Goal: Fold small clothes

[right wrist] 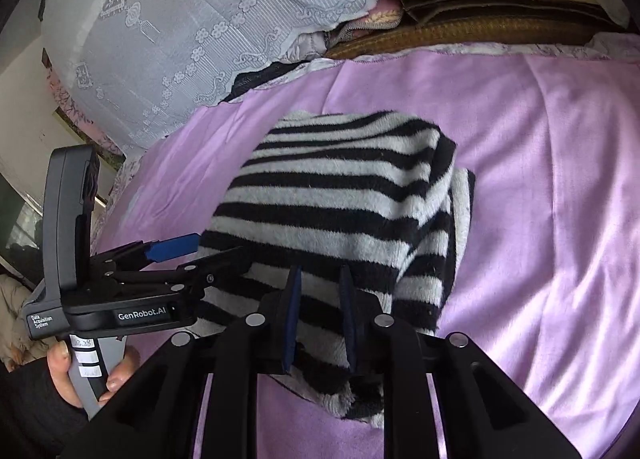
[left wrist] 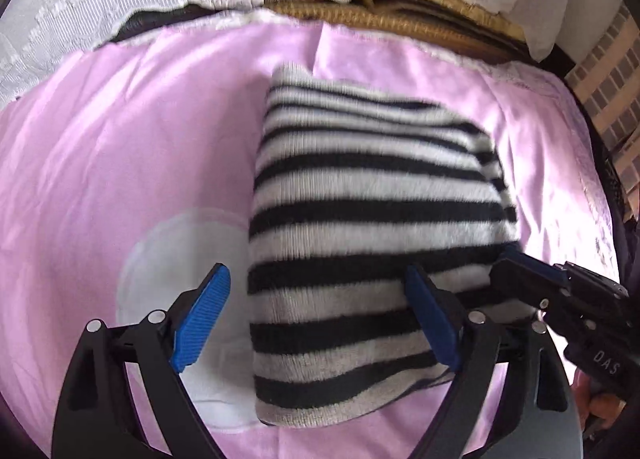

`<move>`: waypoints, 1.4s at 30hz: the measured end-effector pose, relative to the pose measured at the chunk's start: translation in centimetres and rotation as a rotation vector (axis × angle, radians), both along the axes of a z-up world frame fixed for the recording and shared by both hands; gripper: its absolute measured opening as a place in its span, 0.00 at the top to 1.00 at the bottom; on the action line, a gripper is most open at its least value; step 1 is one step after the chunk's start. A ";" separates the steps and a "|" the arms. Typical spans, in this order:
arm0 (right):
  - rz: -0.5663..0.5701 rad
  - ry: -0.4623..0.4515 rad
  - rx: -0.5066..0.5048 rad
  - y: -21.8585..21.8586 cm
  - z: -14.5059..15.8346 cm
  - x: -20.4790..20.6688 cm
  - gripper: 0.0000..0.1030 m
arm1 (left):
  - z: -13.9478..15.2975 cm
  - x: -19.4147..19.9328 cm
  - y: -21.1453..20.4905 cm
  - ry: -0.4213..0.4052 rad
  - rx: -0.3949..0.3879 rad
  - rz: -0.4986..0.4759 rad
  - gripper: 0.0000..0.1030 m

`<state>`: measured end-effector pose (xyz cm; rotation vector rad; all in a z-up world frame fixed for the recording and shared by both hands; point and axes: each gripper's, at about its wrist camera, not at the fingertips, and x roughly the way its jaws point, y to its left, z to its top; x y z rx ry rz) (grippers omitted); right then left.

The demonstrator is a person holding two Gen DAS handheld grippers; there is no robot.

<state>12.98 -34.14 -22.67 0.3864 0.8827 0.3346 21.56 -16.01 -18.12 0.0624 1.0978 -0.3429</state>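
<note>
A black-and-white striped fuzzy garment (left wrist: 360,219) lies folded on a pink bedsheet (left wrist: 120,159). My left gripper (left wrist: 320,315) is open, its blue pads (left wrist: 204,315) spread on either side of the garment's near left edge. In the right wrist view my right gripper (right wrist: 320,319) is nearly closed on the near edge of the striped garment (right wrist: 340,199), with fabric pinched between the dark pads (right wrist: 292,319). The left gripper (right wrist: 172,247) shows at the left of that view, and the right gripper (left wrist: 560,299) at the right of the left wrist view.
A white lace cloth (right wrist: 180,19) covers a pile behind the sheet. Woven brown mats (left wrist: 380,15) and folded bedding lie along the back. A white round print (left wrist: 180,259) marks the pink sheet (right wrist: 540,179). A tiled wall (left wrist: 616,71) is at the right.
</note>
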 end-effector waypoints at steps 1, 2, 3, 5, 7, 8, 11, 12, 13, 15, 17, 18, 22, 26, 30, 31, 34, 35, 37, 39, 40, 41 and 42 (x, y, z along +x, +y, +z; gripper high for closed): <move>-0.008 0.014 0.014 -0.4 -0.6 -0.3 0.87 | -0.8 -0.4 0.2 0.014 -0.009 0.003 0.11; -0.016 0.027 0.041 -1.0 -1.3 -0.5 0.90 | -1.5 -0.7 0.4 0.031 -0.026 0.010 0.08; -0.024 0.037 0.075 -1.5 -1.9 -0.8 0.92 | -2.2 -1.1 0.9 0.050 -0.054 0.022 0.07; -0.035 0.055 0.141 -2.4 -3.0 -1.1 1.00 | -3.1 -1.4 1.8 0.079 -0.113 0.052 0.05; -0.042 0.066 0.195 -3.1 -3.6 -1.2 1.00 | -3.6 -1.5 2.4 0.094 -0.149 0.071 0.04; -0.044 0.069 0.210 -3.2 -3.8 -1.2 1.00 | -3.5 -1.6 2.4 0.087 -0.144 0.067 0.04; -0.039 0.068 0.172 -2.8 -3.3 -1.3 1.00 | -3.0 -1.8 2.1 0.058 -0.107 0.049 0.04; -0.036 0.068 0.157 -2.5 -3.1 -1.2 1.00 | -2.6 -1.9 2.1 0.049 -0.096 0.045 0.04; -0.033 0.070 0.146 -2.4 -3.0 -1.2 1.00 | -2.0 -1.9 2.1 0.035 -0.082 0.041 0.04; -0.029 0.082 0.135 -2.3 -2.7 -0.7 1.00 | -0.6 -1.8 2.1 -0.010 -0.044 0.039 0.05; -0.019 0.097 0.129 -2.2 -2.5 -0.4 1.00 | 1.3 -1.5 2.5 -0.055 -0.030 0.043 0.06; -0.013 0.103 0.122 -2.1 -2.4 -0.3 1.00 | 2.0 -1.1 2.6 -0.067 -0.036 0.048 0.06; 0.027 0.118 0.058 -1.6 -1.5 0.3 1.00 | 4.1 1.2 2.7 -0.095 -0.040 0.068 0.06; 0.064 0.138 -0.004 -1.0 -0.8 0.8 0.98 | 3.4 3.0 1.7 -0.066 -0.031 0.081 0.06; 0.081 0.135 -0.044 -0.8 0.4 1.0 0.97 | 0.5 3.1 1.4 0.000 -0.007 0.064 0.05; 0.077 0.118 -0.055 -0.7 1.0 1.0 0.95 | -0.1 2.9 1.4 0.003 -0.004 0.061 0.04; 0.058 0.058 -0.059 -0.5 2.8 1.6 0.82 | -0.3 2.8 2.0 0.008 -0.038 0.070 0.04; 0.052 0.046 -0.055 -0.3 3.2 2.1 0.78 | -0.1 2.8 2.3 0.006 -0.048 0.072 0.05; 0.041 0.027 -0.057 0.1 3.7 3.2 0.77 | 0.8 2.8 2.5 -0.029 -0.055 0.074 0.05; 0.034 0.015 -0.071 0.4 3.6 4.3 0.77 | 1.6 3.2 2.6 -0.050 -0.066 0.071 0.06; 0.030 0.012 -0.081 0.6 3.5 4.8 0.77 | 1.8 3.6 2.6 -0.052 -0.074 0.071 0.06; 0.024 0.012 -0.078 0.6 3.4 5.1 0.77 | 1.9 4.1 2.5 -0.050 -0.077 0.070 0.06; 0.018 0.014 -0.066 0.6 3.2 5.4 0.77 | 2.0 4.7 2.5 -0.050 -0.076 0.070 0.06</move>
